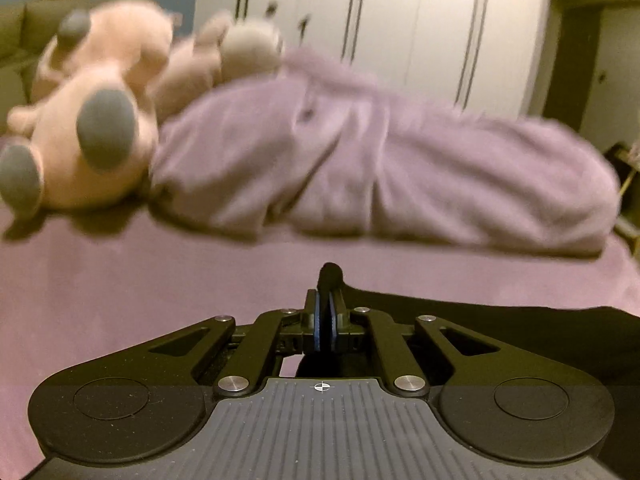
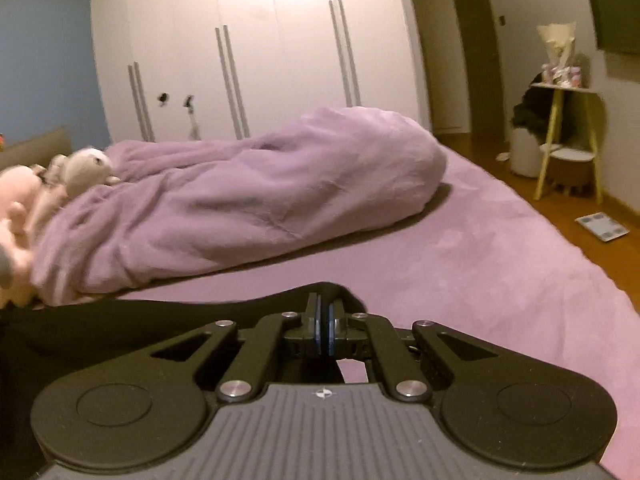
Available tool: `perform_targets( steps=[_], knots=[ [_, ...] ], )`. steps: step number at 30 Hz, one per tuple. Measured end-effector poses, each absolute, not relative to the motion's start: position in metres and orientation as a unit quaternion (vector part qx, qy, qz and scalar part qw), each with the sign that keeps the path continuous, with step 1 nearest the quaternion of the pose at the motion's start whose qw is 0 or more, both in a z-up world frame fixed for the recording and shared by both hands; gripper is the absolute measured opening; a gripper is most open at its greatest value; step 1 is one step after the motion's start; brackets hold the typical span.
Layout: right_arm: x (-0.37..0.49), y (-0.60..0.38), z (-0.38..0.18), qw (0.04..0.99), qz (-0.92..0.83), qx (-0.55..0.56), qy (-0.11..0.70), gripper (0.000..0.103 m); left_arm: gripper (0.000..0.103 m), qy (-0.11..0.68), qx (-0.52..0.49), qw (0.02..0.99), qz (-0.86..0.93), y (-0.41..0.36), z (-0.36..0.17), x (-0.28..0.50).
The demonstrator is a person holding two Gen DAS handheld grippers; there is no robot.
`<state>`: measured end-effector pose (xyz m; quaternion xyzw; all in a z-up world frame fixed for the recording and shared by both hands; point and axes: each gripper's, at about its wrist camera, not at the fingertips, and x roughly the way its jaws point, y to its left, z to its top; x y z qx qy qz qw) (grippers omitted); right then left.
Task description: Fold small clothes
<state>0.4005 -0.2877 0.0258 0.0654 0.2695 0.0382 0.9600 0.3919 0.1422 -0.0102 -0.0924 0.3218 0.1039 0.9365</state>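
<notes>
A black garment (image 1: 500,320) lies on the pink bed sheet (image 1: 120,280). My left gripper (image 1: 325,312) is shut on its left edge, with a tuft of black cloth sticking up between the pads. In the right wrist view the same black garment (image 2: 120,328) stretches away to the left. My right gripper (image 2: 324,320) is shut on its right edge, with black cloth bunched over the fingertips. Both grippers hold the garment low over the sheet (image 2: 480,280).
A rolled purple blanket (image 1: 380,168) lies across the bed behind the garment; it also shows in the right wrist view (image 2: 240,200). Pink plush toys (image 1: 92,120) sit at the left. White wardrobe doors (image 2: 260,40) stand behind. A side table (image 2: 568,136) and wooden floor are at the right.
</notes>
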Motion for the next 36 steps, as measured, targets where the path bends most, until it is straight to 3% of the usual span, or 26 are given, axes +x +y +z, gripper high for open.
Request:
perform_targets(
  steps=[2,4,8,10,19,22,27,30,32,36],
  knots=[
    [0.409,-0.282,0.006,0.957,0.018,0.041,0.288,0.011,0.014,0.363,-0.081,0.921,0.113,0.139,-0.028,0.401],
    [0.413,-0.277,-0.010,0.946,0.001,0.025,0.323,0.018,0.014,0.387,-0.068,0.911,0.123,0.134,-0.040,0.398],
    [0.388,-0.279,-0.024,0.935,0.029,0.043,0.350,0.026,0.032,0.388,-0.028,0.914,0.112,0.122,-0.047,0.381],
    [0.374,-0.278,-0.028,0.931,0.042,0.039,0.360,0.026,0.032,0.390,-0.024,0.915,0.104,0.120,-0.050,0.376],
    [0.340,-0.277,-0.029,0.923,0.051,0.023,0.381,0.024,0.036,0.405,-0.024,0.910,0.091,0.113,-0.045,0.357],
    [0.331,-0.276,-0.029,0.923,0.045,0.013,0.382,0.007,0.038,0.408,-0.037,0.908,0.087,0.118,-0.040,0.344],
    [0.314,-0.296,-0.023,0.924,0.000,0.056,0.379,0.007,0.045,0.415,-0.076,0.903,0.079,0.136,-0.033,0.309],
    [0.298,-0.317,-0.023,0.913,0.001,0.119,0.390,0.019,0.046,0.417,-0.120,0.898,0.079,0.155,-0.036,0.280],
    [0.287,-0.329,-0.026,0.904,0.014,0.157,0.397,0.037,0.046,0.420,-0.153,0.891,0.084,0.168,-0.041,0.262],
    [0.270,-0.338,-0.033,0.892,0.039,0.188,0.409,0.042,0.043,0.428,-0.205,0.877,0.076,0.181,-0.051,0.243]
  ],
)
